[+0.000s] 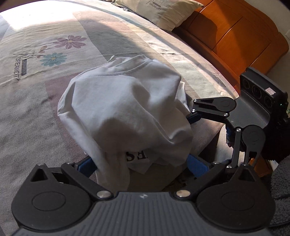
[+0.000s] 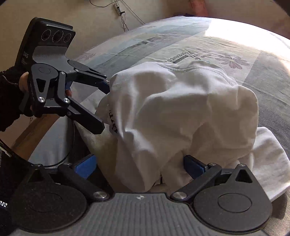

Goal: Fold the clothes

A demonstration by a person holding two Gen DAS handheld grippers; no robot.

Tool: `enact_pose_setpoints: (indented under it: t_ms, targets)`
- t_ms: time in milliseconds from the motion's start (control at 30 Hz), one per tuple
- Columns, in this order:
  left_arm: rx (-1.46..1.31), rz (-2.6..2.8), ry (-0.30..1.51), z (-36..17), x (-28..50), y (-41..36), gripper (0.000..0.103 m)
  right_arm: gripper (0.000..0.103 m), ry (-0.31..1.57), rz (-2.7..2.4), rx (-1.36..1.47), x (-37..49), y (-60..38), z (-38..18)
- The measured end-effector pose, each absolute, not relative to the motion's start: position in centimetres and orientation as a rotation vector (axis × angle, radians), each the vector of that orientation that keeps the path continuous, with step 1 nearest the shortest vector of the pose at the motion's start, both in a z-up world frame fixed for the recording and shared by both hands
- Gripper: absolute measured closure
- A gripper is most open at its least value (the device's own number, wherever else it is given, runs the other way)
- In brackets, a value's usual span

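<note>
A crumpled white T-shirt (image 1: 126, 101) with black printed letters (image 1: 137, 156) is bunched up above the bed. In the left wrist view it hangs over and between my left gripper's (image 1: 141, 161) wide-apart blue pads (image 1: 87, 164), so that gripper is open. My right gripper (image 1: 212, 139) reaches into the cloth from the right with its fingers spread. In the right wrist view the shirt (image 2: 181, 112) covers the gap of my right gripper (image 2: 139, 165), whose pads (image 2: 194, 168) stand far apart. My left gripper (image 2: 104, 106) pokes its spread fingers into the shirt's left edge. The fingertips are hidden by cloth.
The bed sheet (image 1: 54, 47) has flower prints and lettering. A beige pillow (image 1: 159, 12) lies by the orange wooden headboard (image 1: 235, 36). A hand in a dark sleeve (image 2: 10, 94) holds the left gripper. A power strip with cables (image 2: 118, 9) hangs on the wall.
</note>
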State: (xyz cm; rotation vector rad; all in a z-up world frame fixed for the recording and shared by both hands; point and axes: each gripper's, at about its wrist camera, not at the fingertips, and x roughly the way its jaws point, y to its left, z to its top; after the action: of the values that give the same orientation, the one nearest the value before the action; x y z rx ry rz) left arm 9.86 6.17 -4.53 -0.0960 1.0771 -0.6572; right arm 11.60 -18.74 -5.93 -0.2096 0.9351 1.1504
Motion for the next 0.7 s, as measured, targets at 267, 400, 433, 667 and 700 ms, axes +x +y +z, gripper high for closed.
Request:
enact_pose_setpoints:
  t_ms: [267,400,433,667,700]
  targets:
    - [-0.138,-0.558,1.025,-3.2,8.9,9.7,0.001,0.000,0.906,1.111,-0.184,9.8,-22.2,-3.1]
    - [-0.149,-0.514,0.963,-2.0,10.5,10.3,0.001,0.000,0.862,1.044,-0.143,11.8,-23.7,-1.8]
    - [-0.143,-0.507,0.949,-1.7,10.9,10.3,0.001,0.000,0.860,1.033,-0.136,12.5,-23.9,-1.7]
    - [-0.149,-0.620,0.821,0.7,13.6,7.6,0.001,0.000,0.878,0.966,-0.051,18.9,-25.1,-2.1]
    - [-0.152,-0.639,0.804,0.9,14.1,7.2,0.001,0.000,0.887,0.961,-0.031,20.0,-25.2,-2.4]
